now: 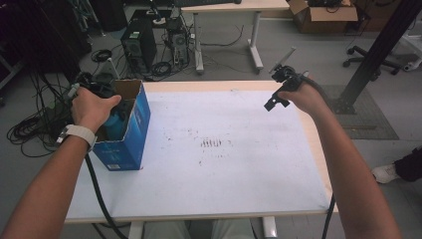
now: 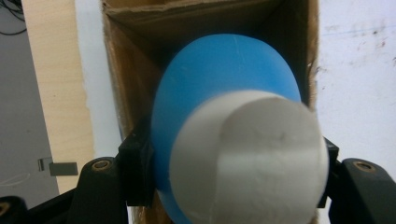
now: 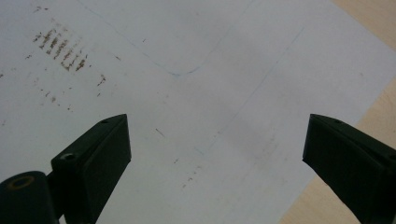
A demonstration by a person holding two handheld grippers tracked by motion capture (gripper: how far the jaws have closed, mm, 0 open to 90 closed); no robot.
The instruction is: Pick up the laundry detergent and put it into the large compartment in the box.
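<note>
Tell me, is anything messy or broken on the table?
Yes, a little. The white table cover has brown smudges near its middle, like rubbed-in dirt. The blue box looks whole, and nothing has spilled.

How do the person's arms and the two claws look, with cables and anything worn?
Both forearms are bare, without sleeves. The left wrist wears a white wristband. The left claw has black jaws with brass-coloured screw holes; a thick black cable trails from it. The right claw has two black, wedge-shaped jaws and a similar brass-coloured hole.
</note>
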